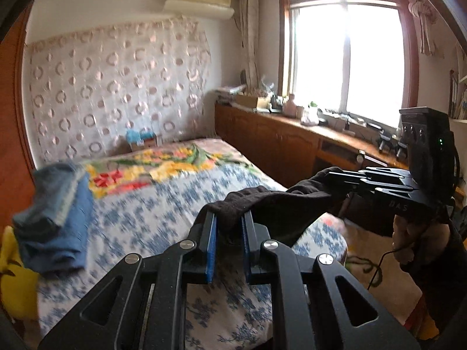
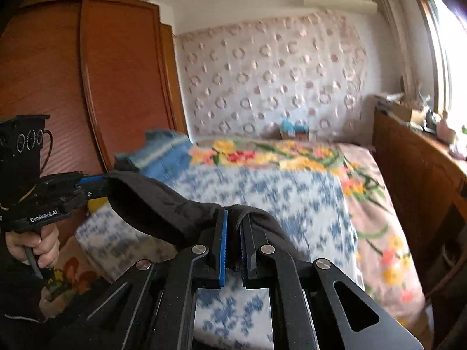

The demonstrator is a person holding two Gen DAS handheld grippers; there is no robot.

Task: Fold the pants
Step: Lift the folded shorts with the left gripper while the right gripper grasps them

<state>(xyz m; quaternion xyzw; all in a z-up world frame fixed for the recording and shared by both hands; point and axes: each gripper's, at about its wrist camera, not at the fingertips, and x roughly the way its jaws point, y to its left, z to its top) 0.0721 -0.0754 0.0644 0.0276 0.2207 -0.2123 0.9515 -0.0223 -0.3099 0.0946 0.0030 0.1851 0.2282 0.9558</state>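
Note:
A pair of black pants (image 1: 280, 201) hangs stretched in the air above the bed, held at two points. In the left wrist view my left gripper (image 1: 229, 215) is at the bottom centre, its blue pads (image 1: 212, 242) shut on a bunched edge of the cloth. My right gripper (image 1: 331, 176) comes in from the right, shut on the other end. The right wrist view shows the same span of the pants (image 2: 157, 204): my right gripper (image 2: 235, 214) pinches the cloth up close, and the left gripper (image 2: 102, 180) holds it at the far left. A hand (image 2: 41, 245) grips the left handle.
Below is a bed (image 1: 163, 204) with a blue-and-white flowered sheet and a bright floral blanket (image 1: 163, 163) farther back. Folded blue clothes (image 1: 55, 218) lie at its left side. A wooden cabinet (image 1: 292, 145) with clutter runs under the window on the right. A wardrobe (image 2: 116, 87) stands left.

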